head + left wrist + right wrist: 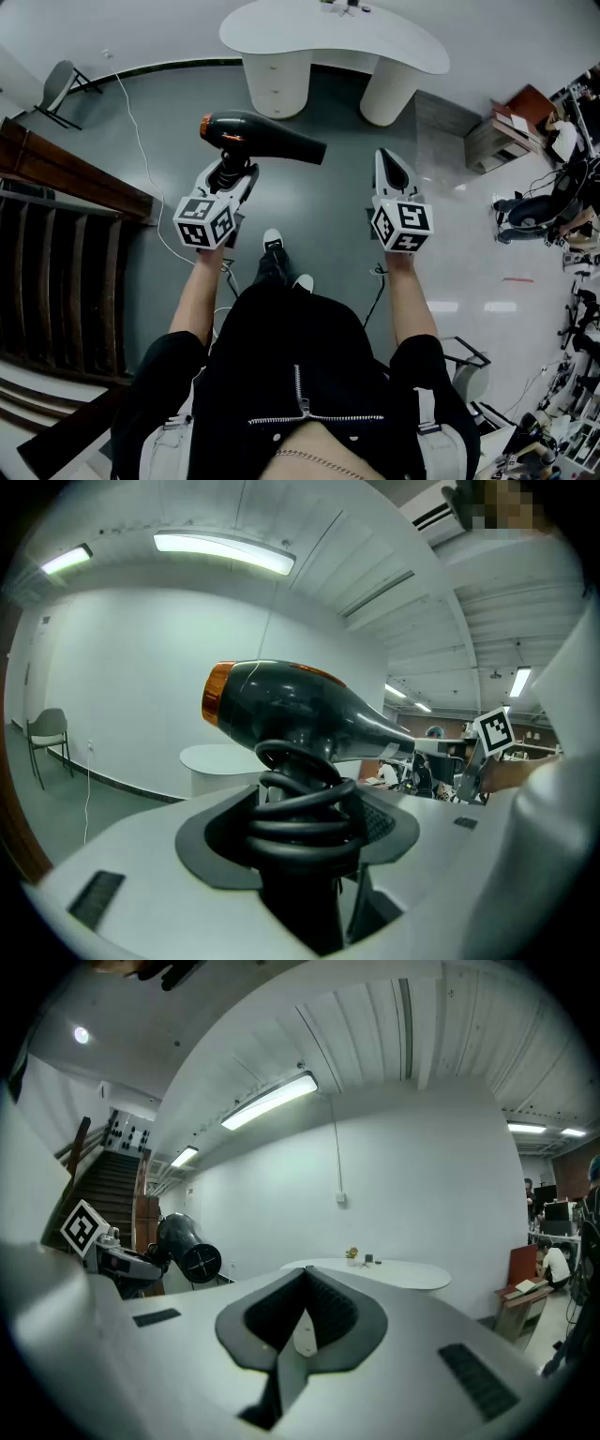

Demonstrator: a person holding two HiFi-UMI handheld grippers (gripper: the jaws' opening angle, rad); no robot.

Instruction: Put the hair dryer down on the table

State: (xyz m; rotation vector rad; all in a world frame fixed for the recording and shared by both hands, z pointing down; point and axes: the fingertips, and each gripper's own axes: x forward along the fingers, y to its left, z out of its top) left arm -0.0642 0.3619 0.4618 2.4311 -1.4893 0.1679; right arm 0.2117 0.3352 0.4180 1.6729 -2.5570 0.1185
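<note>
Black jacket (295,375) with a silver zip fills the bottom of the head view and hides most of the person's legs; only two white-toed shoes (273,241) show beyond it on the grey floor (328,216). Both forearms reach forward, each ending in a marker cube that covers the hand behind it.

The left gripper (230,176) is clamped on the handle of the hair dryer (262,136), its jaws standing wide round it. In the left gripper view (300,808) the handle is almost wholly hidden by the dryer's black cord (302,803), wound round it in thick coils, so where the pads meet it is hard to make out. The dryer (291,714) stands upright in the grip, held in the air over the floor, its orange-ringed back end toward the left and its nozzle toward the right gripper (392,169).

That gripper holds nothing: its own view (305,1307) shows the jaws brought together with only a thin slit between them. At that view's left edge the dryer's round nozzle (187,1251) shows end-on, the rest cut off behind the left gripper.

The white table (328,33) stands ahead, well apart from both grippers. Small things sit on its far edge (375,1274), too small to name; one may be a little plant. A staircase (56,253) is cropped at the left.
</note>
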